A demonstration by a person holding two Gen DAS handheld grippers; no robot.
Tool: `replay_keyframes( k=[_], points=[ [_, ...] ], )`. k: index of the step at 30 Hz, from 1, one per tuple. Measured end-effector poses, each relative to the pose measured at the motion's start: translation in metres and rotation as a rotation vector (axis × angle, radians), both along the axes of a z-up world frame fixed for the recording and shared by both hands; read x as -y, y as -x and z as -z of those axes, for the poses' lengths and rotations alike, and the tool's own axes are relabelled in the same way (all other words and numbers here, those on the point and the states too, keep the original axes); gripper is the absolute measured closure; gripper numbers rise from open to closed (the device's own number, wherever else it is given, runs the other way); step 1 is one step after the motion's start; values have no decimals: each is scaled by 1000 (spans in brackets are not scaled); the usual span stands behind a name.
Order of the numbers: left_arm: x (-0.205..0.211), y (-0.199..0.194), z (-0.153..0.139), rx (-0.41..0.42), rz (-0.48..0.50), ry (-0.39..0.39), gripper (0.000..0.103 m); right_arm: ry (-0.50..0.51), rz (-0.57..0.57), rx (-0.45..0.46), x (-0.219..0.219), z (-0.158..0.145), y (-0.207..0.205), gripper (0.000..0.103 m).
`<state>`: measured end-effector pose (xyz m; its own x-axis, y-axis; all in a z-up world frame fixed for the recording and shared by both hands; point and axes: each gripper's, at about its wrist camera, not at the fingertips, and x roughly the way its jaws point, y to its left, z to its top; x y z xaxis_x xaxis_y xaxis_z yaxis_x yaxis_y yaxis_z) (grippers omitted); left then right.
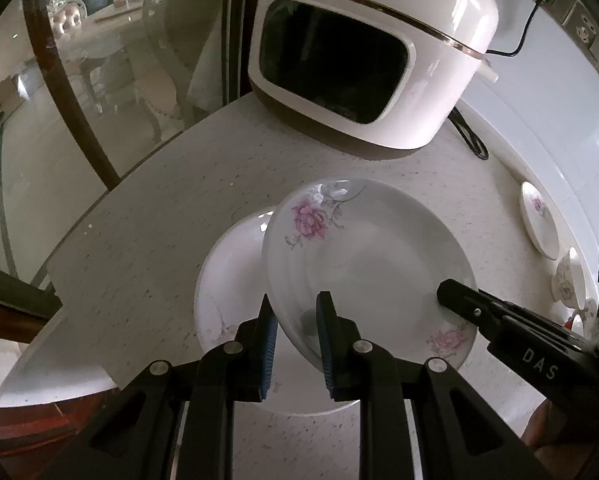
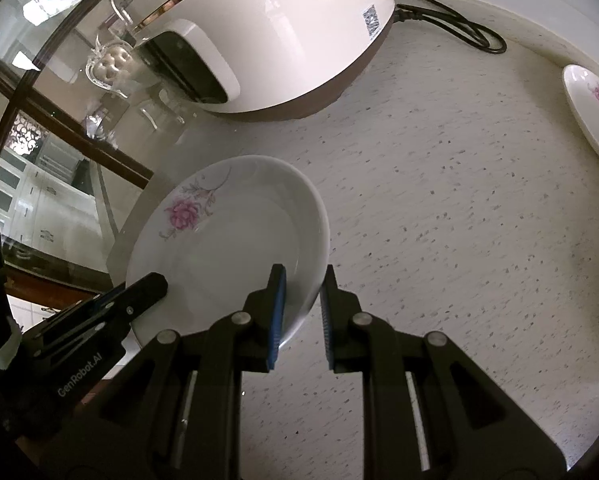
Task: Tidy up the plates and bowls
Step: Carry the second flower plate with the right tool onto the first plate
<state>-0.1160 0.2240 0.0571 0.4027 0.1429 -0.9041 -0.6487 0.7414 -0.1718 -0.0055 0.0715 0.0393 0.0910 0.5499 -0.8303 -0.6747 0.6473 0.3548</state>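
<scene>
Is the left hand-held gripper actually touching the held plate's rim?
Touching. The left wrist view shows the left hand-held gripper with blue pads clamping the held plate rim from both sides.

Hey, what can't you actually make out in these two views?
- Left wrist view: most of the lower plate, covered by the held plate.
- Left wrist view: dishes at the right edge, cut off and small.
- Right wrist view: far plate, cut by the edge.

Dim daylight, glass glare, fisheye-warped edges.
</scene>
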Motion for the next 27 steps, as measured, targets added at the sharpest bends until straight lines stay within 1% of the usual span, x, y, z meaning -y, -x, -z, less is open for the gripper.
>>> replay_keyframes(
  k=[8, 16, 27],
  points=[
    [-3, 17, -2, -13, -23, 3, 82, 14, -44, -6, -11, 8, 10, 83],
    [-9, 32, 5, -34, -66, 15, 82, 38, -85, -9, -21, 16, 17, 83],
    [-12, 38, 12, -72, -85, 27, 81, 54, -107, 10, -27, 21, 18, 83]
  ],
)
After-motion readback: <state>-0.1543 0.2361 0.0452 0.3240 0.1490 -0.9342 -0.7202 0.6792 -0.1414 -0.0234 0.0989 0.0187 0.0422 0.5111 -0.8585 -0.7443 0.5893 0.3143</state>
